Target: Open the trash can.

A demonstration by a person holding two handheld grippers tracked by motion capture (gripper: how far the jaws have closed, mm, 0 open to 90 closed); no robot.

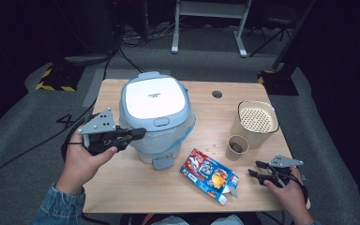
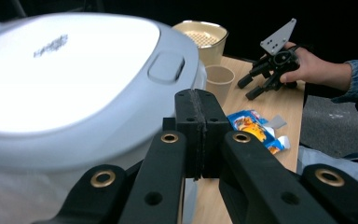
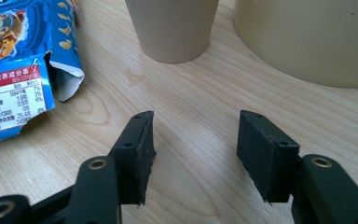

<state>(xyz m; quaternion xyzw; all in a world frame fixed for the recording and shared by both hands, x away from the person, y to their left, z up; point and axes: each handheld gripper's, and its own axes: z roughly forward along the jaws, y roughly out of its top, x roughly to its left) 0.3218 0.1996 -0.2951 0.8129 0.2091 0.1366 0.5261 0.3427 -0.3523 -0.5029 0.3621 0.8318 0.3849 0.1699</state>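
Left tool [image 1: 138, 133] (pads together, empty) beside cooker [image 1: 155, 101]—right tool [image 1: 254, 169] gaping over bare table [image 1: 136, 185].

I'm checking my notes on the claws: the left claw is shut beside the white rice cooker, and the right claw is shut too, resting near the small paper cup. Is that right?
Not quite. The right claw is open: the right gripper view shows a clear gap between its pads, with bare wooden table between them. The left claw is indeed shut beside the white rice cooker, and the small paper cup stands near the right claw.

A light wooden rectangular table [image 1: 122, 187] stands on grey carpeted floor [image 1: 23, 126]. Behind it, darkness swallows the room; 2 white metal frame legs [image 1: 174, 28], black cables [image 1: 122, 51] and 2 yellow-black striped base plates [image 1: 56, 79] show.
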